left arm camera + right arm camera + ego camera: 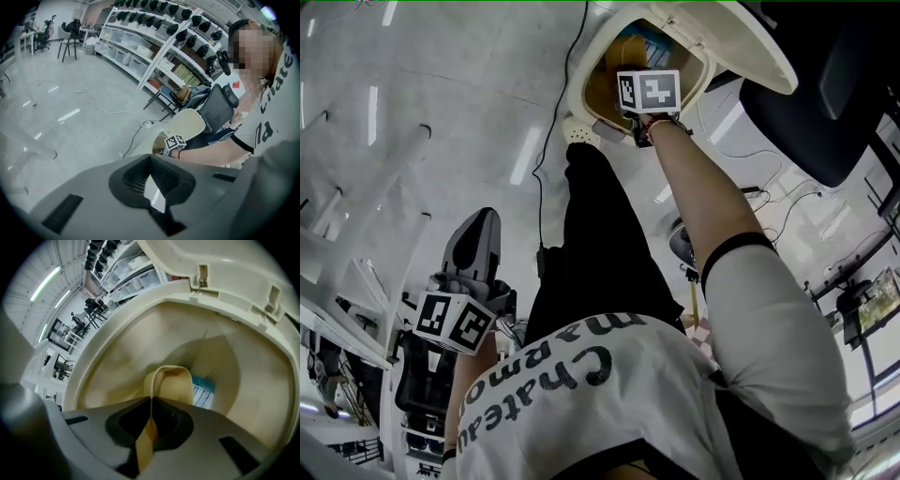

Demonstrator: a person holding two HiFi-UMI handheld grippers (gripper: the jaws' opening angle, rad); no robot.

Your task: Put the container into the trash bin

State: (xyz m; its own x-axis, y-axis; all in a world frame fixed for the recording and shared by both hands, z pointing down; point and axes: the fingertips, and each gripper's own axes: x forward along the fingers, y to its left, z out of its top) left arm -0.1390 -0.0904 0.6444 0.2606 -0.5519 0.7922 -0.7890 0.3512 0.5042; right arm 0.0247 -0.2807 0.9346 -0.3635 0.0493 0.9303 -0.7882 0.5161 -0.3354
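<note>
On the head view my right claw [647,94] is stretched out at the end of the arm [703,202], its marker cube right over the mouth of the cream trash bin [577,86], whose lid [741,37] is tipped up and open. My left claw [475,239] hangs low at my side, well away from the bin, over the grey floor [441,112]. In the left gripper view that claw's jaws meet at their tips with nothing between them, only a sliver of floor showing behind; past them I can see the bin, the other claw at its rim and rows of shelves [154,42] along the wall. In the right gripper view the jaws are pinched tight on the thin tan wall of the container [171,383], which hangs from them inside the bin's opening, above the bottom. A blue-and-white bit of rubbish [205,391] lies just beside it, deeper in the bin.
</note>
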